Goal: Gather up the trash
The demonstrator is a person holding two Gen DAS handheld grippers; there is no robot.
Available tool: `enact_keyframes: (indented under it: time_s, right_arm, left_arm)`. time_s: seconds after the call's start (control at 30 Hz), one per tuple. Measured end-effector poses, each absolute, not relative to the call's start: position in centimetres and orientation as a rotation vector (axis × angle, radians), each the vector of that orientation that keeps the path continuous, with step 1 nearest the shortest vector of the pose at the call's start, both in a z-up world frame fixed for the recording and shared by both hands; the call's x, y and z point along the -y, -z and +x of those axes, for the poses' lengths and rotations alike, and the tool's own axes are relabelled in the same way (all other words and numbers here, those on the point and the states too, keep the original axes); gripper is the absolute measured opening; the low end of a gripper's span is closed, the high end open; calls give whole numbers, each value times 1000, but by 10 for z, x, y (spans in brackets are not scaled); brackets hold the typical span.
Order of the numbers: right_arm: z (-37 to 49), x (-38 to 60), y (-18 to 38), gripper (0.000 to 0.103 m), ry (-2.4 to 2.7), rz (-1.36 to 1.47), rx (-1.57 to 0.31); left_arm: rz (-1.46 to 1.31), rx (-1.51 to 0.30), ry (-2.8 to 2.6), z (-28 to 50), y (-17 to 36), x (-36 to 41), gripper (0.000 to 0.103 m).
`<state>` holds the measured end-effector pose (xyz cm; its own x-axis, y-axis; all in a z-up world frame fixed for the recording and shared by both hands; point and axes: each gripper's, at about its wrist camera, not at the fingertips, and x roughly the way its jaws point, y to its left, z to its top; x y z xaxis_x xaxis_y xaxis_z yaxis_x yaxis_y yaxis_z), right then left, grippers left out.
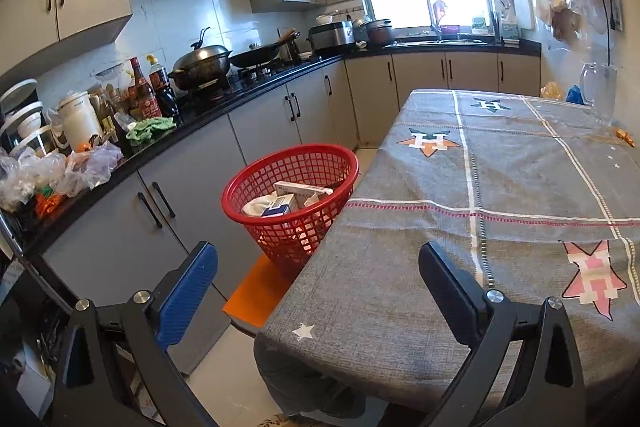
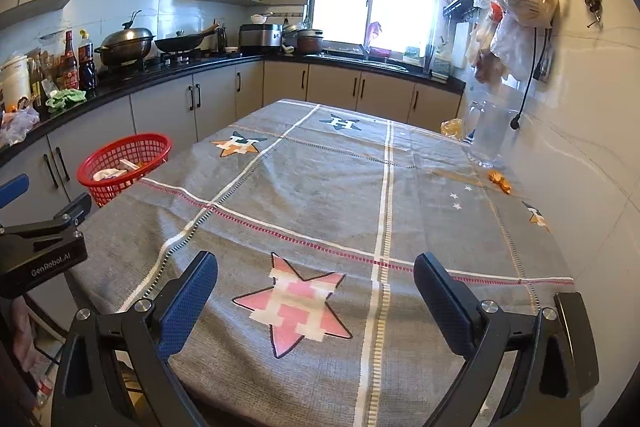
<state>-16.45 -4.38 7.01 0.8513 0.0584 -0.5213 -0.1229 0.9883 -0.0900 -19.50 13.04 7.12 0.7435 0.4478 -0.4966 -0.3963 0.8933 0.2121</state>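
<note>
Mia: Left wrist view first. Where are the left tongs?

Ben: They hang over the near corner of the desk, tipped a bit down. The two fingers stand wide apart and nothing is between them.

Mia: And the right tongs?

Ben: They are over the near end of the desk, above one pink star. They tip down a bit too. They are spread wide and hold nothing.

Mia: Can the right view see the left tongs?

Ben: Yes, at the left edge, out past the desk side.

Mia: Where is the trash?

Ben: One red basket stands on the floor, close by the left side of the desk. I count two small boxes in it and one white crumpled thing. Some small orange scraps lie on the far right of the desk, near one clear jug. I cannot tell how many scraps.

Mia: How many stars?

Ben: Three big ones in the right view, plus part of a fourth at the right edge.
</note>
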Motion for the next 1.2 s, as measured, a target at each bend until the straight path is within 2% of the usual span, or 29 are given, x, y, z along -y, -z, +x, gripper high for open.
enact_keyframes:
  time_s: [1.2]
  right_arm:
    - [-161,27,-55,101,-96,-204,-580]
  left_arm:
    - [83,-590,-460,-195,-63,-133,100]
